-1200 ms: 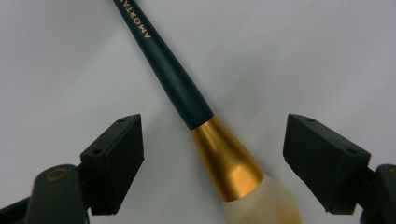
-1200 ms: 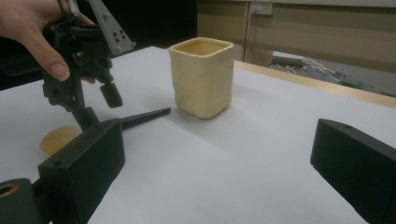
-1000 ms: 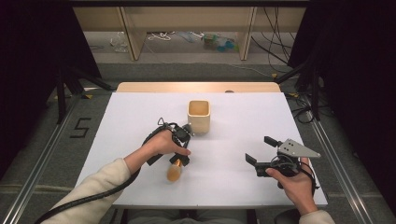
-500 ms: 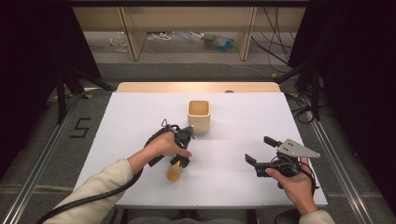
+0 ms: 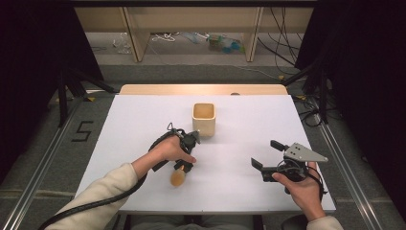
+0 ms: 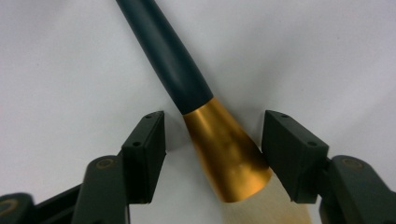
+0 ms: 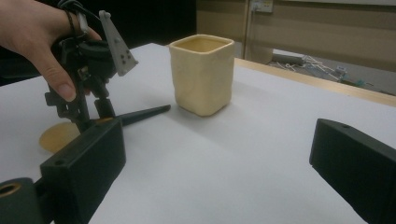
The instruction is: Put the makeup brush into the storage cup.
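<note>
A brush with a dark handle, gold ferrule and tan bristles lies flat on the white table. My left gripper points down over it, its jaws either side of the ferrule. They have just been closing. The right pad is at the ferrule's edge and a gap remains at the left pad. My right gripper is held open and empty above the table's front right, its jaws facing the cup and the left gripper.
A cream square cup stands upright behind the left gripper, a short way past the brush handle's tip. A wooden strip runs along the table's far edge. Dark stands and cables flank both sides.
</note>
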The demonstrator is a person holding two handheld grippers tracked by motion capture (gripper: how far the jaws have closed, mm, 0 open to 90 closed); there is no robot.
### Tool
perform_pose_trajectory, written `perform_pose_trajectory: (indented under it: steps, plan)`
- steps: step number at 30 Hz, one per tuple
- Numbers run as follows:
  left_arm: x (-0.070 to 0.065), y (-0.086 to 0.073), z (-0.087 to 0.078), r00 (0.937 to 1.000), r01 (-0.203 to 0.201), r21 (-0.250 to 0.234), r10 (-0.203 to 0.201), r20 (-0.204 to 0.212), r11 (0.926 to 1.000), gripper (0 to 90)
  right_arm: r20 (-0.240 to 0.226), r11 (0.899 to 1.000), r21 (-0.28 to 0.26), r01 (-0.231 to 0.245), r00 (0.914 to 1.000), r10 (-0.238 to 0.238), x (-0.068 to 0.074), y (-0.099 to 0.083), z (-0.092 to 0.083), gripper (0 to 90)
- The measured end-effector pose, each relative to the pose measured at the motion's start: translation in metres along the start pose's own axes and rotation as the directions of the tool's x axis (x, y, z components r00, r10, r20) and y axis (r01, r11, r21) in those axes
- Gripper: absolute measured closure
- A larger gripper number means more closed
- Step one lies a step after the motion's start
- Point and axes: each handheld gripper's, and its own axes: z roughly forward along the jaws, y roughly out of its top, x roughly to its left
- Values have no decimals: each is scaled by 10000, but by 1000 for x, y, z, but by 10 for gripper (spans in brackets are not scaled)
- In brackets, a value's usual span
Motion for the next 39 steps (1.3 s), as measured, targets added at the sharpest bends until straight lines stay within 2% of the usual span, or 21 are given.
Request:
perform_pose_trajectory:
  steps: [5, 6, 13, 21, 23, 25, 26, 27, 28, 29, 31, 32, 35, 37, 38, 39]
  plan:
    - [-1, 1, 0, 9986, -439, 172, 444, -289, 9989, 482, 132, 9999, 23, 109, 9999, -109, -1, 0, 0, 47]
    - [-1, 1, -1, 9987, -416, 242, 422, -272, 9988, 491, 80, 10000, 86, -30, 10000, 30, -1, 0, 0, 47]
    - [0, 0, -2, 9976, -623, 386, 634, -273, 9973, 566, 107, 9999, 125, -10, 9999, 8, -1, 0, -1, 47]
    - [0, 1, -3, 9954, -922, 610, 936, -198, 9939, 597, 124, 9999, 135, -28, 9999, 26, -1, 0, 0, 47]
    - [-1, 0, -2, 9949, -961, 523, 975, -262, 9940, 600, 101, 9998, 184, -42, 9999, 40, -1, 0, -1, 47]
    - [0, 1, -4, 9944, -1039, 758, 1051, -113, 9917, 606, 161, 9997, 234, -11, 9999, 8, -1, 0, -1, 47]
    - [0, 1, -4, 9934, -1125, 730, 1138, -137, 9910, 611, 148, 9997, 227, -15, 9999, 12, -1, 0, -1, 47]
    - [1, 1, -4, 9901, -1370, 711, 1389, -215, 9880, 618, 152, 9999, 156, -30, 9999, 27, -1, 0, 0, 47]
    - [0, 0, -4, 9906, -1355, 741, 1367, -109, 9880, 623, 101, 9998, 168, -45, 9999, 43, -1, -1, 0, 47]
    - [2, 1, -5, 9842, -1741, 771, 1761, -190, 9817, 626, 68, 9999, 141, -66, 10000, 65, -1, -1, 0, 47]
    - [1, 1, -4, 9823, -1845, 720, 1863, -179, 9802, 628, 73, 9998, 205, -53, 10000, 51, -1, -1, 0, 47]
    - [2, 1, -4, 9768, -2118, 758, 2137, -172, 9744, 630, 86, 9999, 154, -68, 9999, 66, -1, -1, 0, 48]
    - [1, 0, -4, 9749, -2211, 732, 2223, -89, 9725, 632, 165, 9995, 301, 3, 9999, -8, -2, 0, -1, 49]
    - [2, 0, -4, 9680, -2495, 702, 2507, -86, 9658, 633, 89, 9999, 83, -86, 9999, 85, -1, -1, 1, 50]
    - [2, -1, -5, 9665, -2559, 759, 2565, 20, 9637, 633, 80, 9999, 128, -92, 9999, 91, -1, -1, 1, 50]
    - [0, -2, -5, 9686, -2485, 711, 2476, 213, 9660, 633, 77, 9999, 110, -90, 9999, 89, -1, -1, 1, 50]
